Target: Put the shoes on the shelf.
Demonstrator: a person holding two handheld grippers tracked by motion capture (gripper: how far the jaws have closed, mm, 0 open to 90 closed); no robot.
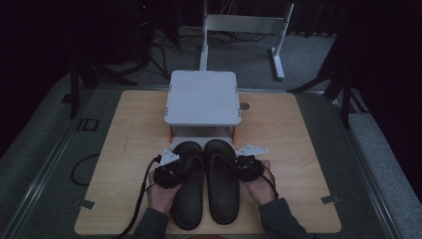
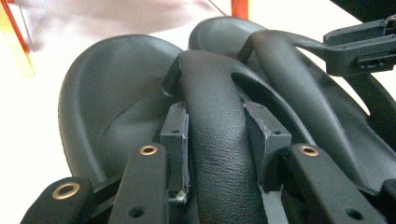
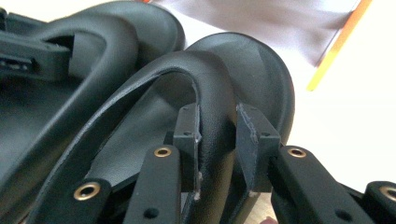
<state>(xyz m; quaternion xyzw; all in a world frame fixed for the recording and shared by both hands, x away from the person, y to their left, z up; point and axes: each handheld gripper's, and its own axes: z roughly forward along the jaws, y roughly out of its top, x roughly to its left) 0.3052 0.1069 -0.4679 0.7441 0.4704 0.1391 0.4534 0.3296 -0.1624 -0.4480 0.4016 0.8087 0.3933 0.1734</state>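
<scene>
High view, hand-held grippers [image 1: 175, 164] clamping slippers [image 1: 190, 184]

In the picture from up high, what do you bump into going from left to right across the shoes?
Left gripper clamped on the left slipper's strap → left slipper → right slipper → right gripper at the right slipper's strap.

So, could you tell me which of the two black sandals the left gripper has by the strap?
The left sandal, lying nearer the table's left edge. The left gripper is clamped across its strap, while the right sandal beside it has the right gripper at its strap.
</scene>
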